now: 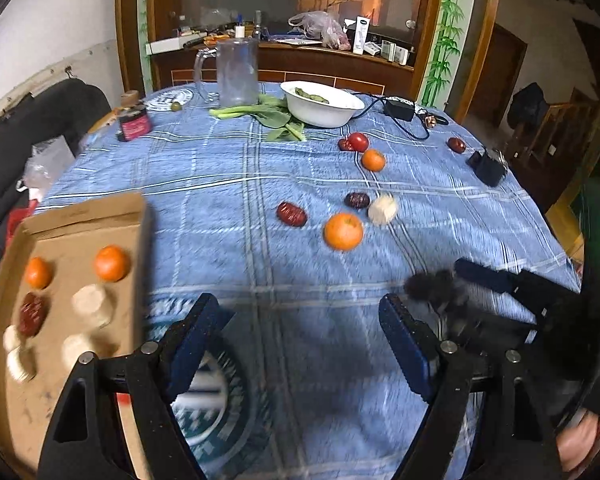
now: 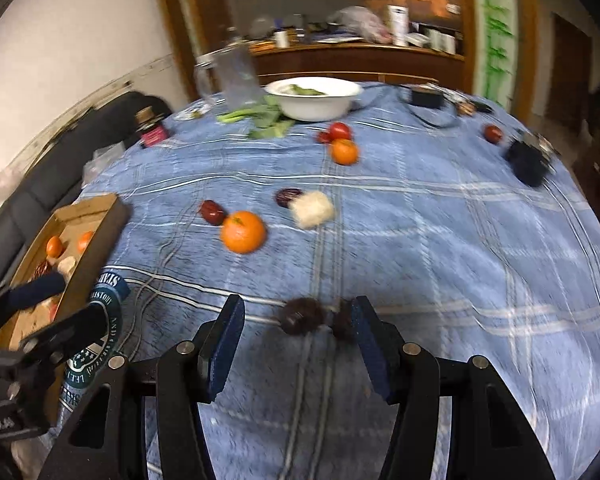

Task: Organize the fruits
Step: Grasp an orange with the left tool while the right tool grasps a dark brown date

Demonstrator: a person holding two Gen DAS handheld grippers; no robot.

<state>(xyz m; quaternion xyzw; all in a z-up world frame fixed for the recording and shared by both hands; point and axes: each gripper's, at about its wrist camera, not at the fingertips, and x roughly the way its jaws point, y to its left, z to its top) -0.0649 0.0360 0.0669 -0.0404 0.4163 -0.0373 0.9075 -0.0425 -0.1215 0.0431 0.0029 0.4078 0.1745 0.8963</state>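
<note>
A cardboard tray [image 1: 84, 216] at the left holds two oranges [image 1: 112, 263], a red date [image 1: 32, 314] and several pale round pieces [image 1: 93, 305]. On the blue cloth lie an orange [image 1: 343, 231], red dates [image 1: 291, 213], a pale piece [image 1: 382, 209], a farther orange [image 1: 373, 160] and a tomato [image 1: 358, 141]. My left gripper [image 1: 296, 340] is open and empty beside the tray. My right gripper [image 2: 296, 344] is open just behind two dark fruits [image 2: 302, 315], and the orange [image 2: 243, 231] lies farther off. The right gripper also shows in the left wrist view [image 1: 496, 280].
A white bowl [image 1: 320, 104] with greens, leafy stalks [image 1: 256, 112], a clear jug [image 1: 236, 72] and a dark jar [image 1: 134, 122] stand at the back. A black charger with cable [image 1: 399, 110] and a black box [image 1: 488, 166] lie at the right. A sofa [image 1: 40, 120] borders the table's left.
</note>
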